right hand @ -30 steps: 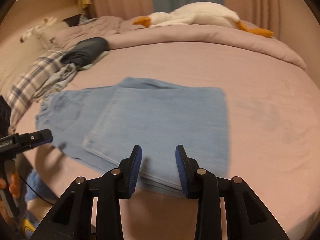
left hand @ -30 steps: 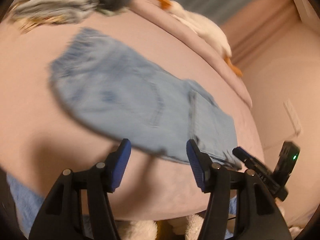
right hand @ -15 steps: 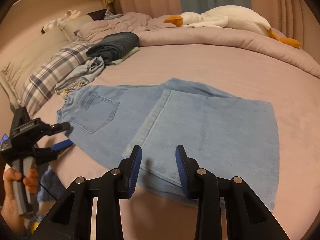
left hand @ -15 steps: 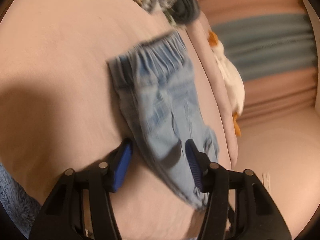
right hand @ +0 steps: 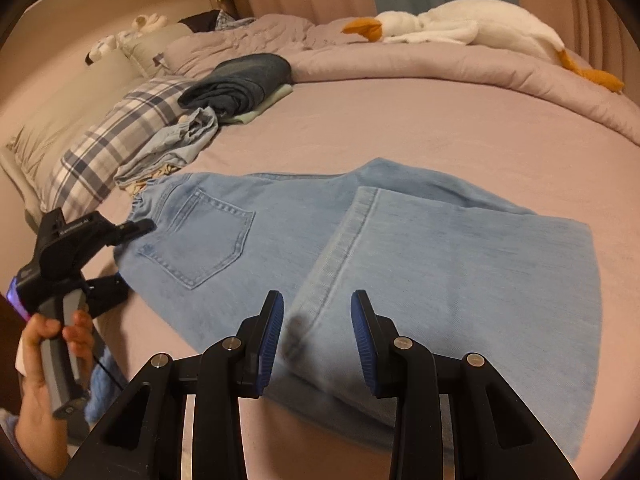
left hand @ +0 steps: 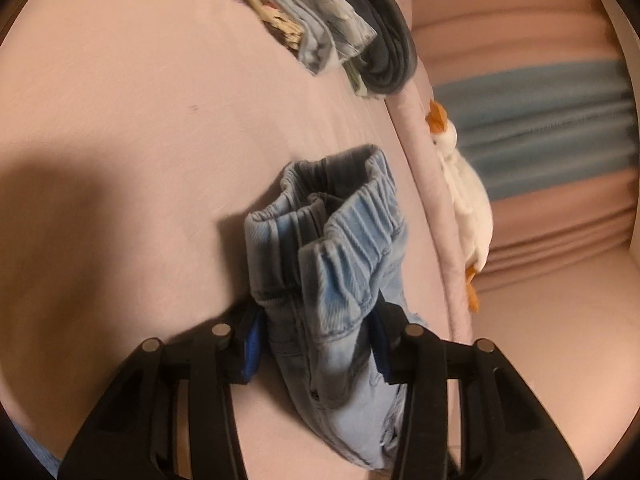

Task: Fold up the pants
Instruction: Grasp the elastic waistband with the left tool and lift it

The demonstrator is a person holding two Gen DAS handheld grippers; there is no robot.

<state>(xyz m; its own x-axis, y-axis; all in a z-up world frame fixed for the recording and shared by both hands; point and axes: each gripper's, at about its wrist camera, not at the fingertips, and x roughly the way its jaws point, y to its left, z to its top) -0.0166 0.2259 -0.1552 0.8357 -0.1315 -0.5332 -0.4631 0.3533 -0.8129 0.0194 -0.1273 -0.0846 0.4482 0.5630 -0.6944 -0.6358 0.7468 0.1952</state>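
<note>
Two grippers work at opposite parts of one pair of light blue denim pants [right hand: 400, 248], which lies on a pink bed sheet [right hand: 400, 120] with the legs folded back over themselves, the hem seam running down towards the near edge of the bed. The left gripper [left hand: 316, 344] has the bunched waist end of the pants between its blue pads; its jaws have just been closing, and the denim fills the gap from one pad to the other, so it reads as a pinch on the fabric. In the right wrist view this gripper is held in a hand [right hand: 52, 340] at the waistband corner, one finger above the cloth and one below. The right gripper [right hand: 318, 332] hovers over the folded leg near the hem (its jaws stand spread, pads clear of the denim).

Behind the pants, a plaid pillow [right hand: 108, 136], a crumpled pale blue garment [right hand: 180, 140] and a folded dark garment [right hand: 240, 80] sit near the head of the bed. A white goose plush [right hand: 472, 28] with an orange beak lies on the rolled duvet [right hand: 440, 64] along the far side.
</note>
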